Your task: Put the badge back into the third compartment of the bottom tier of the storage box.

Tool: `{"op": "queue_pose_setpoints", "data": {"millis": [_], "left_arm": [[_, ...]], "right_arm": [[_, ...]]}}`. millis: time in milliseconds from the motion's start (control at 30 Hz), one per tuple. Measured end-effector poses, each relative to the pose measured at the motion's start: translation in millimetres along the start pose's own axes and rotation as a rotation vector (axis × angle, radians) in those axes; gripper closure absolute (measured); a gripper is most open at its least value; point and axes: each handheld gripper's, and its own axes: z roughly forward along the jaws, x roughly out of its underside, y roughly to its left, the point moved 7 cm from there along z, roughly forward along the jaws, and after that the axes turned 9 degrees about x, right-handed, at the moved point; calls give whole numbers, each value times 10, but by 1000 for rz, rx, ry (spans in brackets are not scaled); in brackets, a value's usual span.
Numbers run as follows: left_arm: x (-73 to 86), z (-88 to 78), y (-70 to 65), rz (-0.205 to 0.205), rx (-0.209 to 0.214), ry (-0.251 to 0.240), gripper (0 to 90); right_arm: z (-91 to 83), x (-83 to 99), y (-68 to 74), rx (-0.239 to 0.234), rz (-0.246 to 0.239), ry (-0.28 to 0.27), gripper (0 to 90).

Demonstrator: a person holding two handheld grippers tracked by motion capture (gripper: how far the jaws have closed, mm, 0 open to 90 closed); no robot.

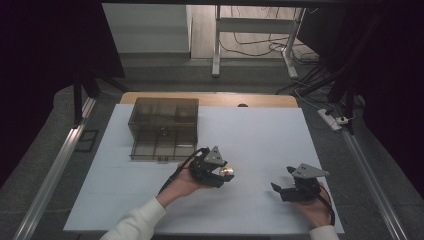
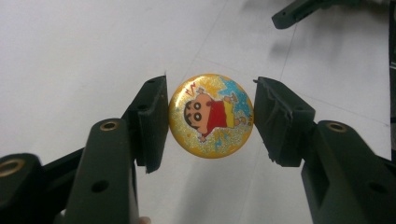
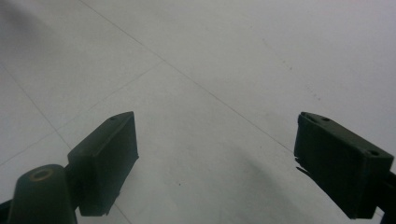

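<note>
Left tongs (image 2: 211,116) are clamped edge-on across a round cartoon badge (image 2: 211,115), both pads meeting its rim, so the printed face stays unobstructed and the piece hangs clear above the white surface (image 1: 260,135). Right tongs (image 1: 286,186) stand spread and empty, parked low nearby. Farther back, a smoky compartment box (image 1: 163,128) sits closed, judged the probable destination.

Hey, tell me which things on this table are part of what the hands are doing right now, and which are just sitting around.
In the job:
- cartoon badge, held between the fingers of the left gripper
- left gripper itself

Just lying about:
- clear compartment box at the far left of the white table, untouched
- right gripper, open with nothing between its fingers
- power strip on the floor beyond the table
</note>
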Motion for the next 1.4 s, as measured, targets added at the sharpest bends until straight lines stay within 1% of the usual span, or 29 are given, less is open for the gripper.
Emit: {"op": "queue_pose_setpoints", "data": {"millis": [233,333,900,1100,1400], "left_arm": [[-22,-79,28,-8,-8,-23,459],[-30,-104,37,-9,-11,-29,459],[-58,-238,96,-19,-30,-64,459],[-56,-295,142,-26,-41,-75,459],[-38,-379,235,-48,-69,-95,458]], "right_arm": [[-6,-2,-3,5,0,0,133],[-11,-7,-11,6,8,-7,133],[-5,0,-5,8,1,2,135],[-6,-2,-3,6,5,0,135],[-7,-3,-2,6,3,-2,135]]}}
